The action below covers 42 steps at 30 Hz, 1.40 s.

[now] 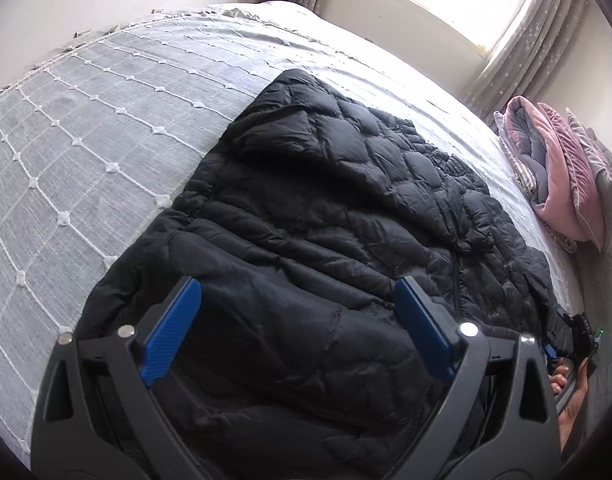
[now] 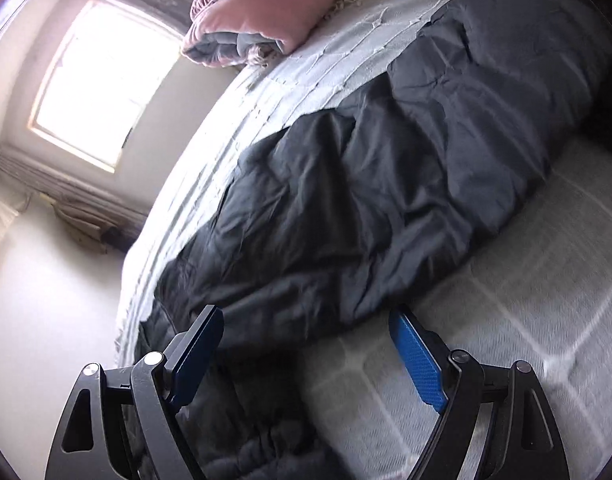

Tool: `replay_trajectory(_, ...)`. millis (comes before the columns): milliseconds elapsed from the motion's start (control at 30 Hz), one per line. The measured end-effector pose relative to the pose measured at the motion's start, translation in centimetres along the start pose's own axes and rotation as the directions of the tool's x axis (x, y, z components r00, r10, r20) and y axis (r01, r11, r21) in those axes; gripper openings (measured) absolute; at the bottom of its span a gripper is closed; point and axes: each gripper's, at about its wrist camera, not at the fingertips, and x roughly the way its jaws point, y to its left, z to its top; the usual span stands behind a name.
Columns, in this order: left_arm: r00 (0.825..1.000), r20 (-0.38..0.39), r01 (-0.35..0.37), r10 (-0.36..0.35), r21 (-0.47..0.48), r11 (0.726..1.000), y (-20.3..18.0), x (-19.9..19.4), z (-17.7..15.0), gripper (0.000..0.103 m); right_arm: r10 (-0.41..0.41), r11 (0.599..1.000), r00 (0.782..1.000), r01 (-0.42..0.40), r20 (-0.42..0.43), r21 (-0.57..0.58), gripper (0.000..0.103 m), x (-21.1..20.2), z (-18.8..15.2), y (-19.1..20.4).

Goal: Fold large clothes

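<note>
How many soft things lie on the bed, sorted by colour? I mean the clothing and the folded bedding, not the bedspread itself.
Black: 1, the puffer jacket spread on the bedspread
Pink and grey: 1 stack of folded bedding; how many pieces it holds, I cannot tell
Total: 2

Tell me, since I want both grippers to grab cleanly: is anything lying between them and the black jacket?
Nothing visible. The black puffer jacket lies bare on the grey bedspread, directly below the open left gripper and right gripper. The pink bedding sits apart.
</note>
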Motion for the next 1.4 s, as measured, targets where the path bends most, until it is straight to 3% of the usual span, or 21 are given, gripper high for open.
replay_trajectory(100,1.0,0.009,0.007,-0.007,-0.004,1.0,-0.1,-0.1,0.0,0.097,0.045,0.998,0.999,-0.046,0.02,0.053,0.086,-0.1,1.2,-1.2)
replay_trajectory(333,0.999,0.03,0.023,-0.023,0.02,1.0,-0.7,-0.5,-0.2,0.097,0.026,0.989,0.994,-0.041,0.109,0.139,0.084,-2.1,2.8,-3.5)
replay_trajectory(433,0.999,0.045,0.027,-0.028,0.017,0.999,-0.9,-0.5,-0.4,0.097,-0.049,0.982,0.989,0.023,0.137,0.186,0.07,-2.1,4.1,-4.5)
replay_trajectory(467,0.999,0.038,0.037,-0.037,0.021,0.999,-1.0,-0.4,-0.4,0.097,-0.083,0.981,0.986,0.055,0.143,0.186,0.055,-2.0,4.9,-4.7)
replay_trajectory(500,0.999,0.033,0.04,-0.041,0.023,0.999,-1.1,-0.4,-0.5,0.097,-0.113,0.979,0.983,0.085,0.146,0.185,0.023,-2.0,5.6,-5.0)
replay_trajectory(533,0.999,0.03,0.043,-0.043,0.027,0.999,-1.2,-0.3,-0.5,0.097,-0.158,0.974,0.978,0.133,0.135,0.181,0.005,-1.8,6.2,-5.0)
replay_trajectory(600,0.999,0.033,0.039,-0.04,0.041,0.998,-1.5,-0.3,-0.7,0.097,-0.185,0.973,0.974,0.163,0.133,0.163,0.004,-2.5,7.1,-4.6)
replay_trajectory(733,0.998,0.046,0.044,-0.047,0.051,0.998,-1.8,-0.4,-0.8,0.097,-0.164,0.986,0.935,0.169,0.313,0.011,0.004,-8.2,7.8,0.7)
replay_trajectory(900,0.995,0.038,0.093,-0.094,0.018,0.995,-1.3,-0.6,-0.4,0.097,-0.206,0.964,0.92,0.25,0.333,-0.094,0.004,-10.0,8.2,6.0)
replay_trajectory(1067,0.991,0.082,0.11,-0.109,-0.008,0.994,-0.3,-1.7,0.4,0.097,-0.093,0.955,0.912,0.195,0.399,-0.223,0.004,-10.7,4.6,12.2)
replay_trajectory(1300,0.989,0.09,0.125,-0.115,-0.114,0.986,2.2,-1.7,1.6,0.097,0.083,0.871,0.91,0.131,0.406,-0.473,0.005,-7.7,-1.7,24.3)
replay_trajectory(1400,0.99,0.095,0.116,-0.104,-0.126,0.985,3.1,-1.7,2.0,0.097,0.135,0.787,0.932,0.105,0.337,-0.607,0.007,-4.7,-7.0,29.8)
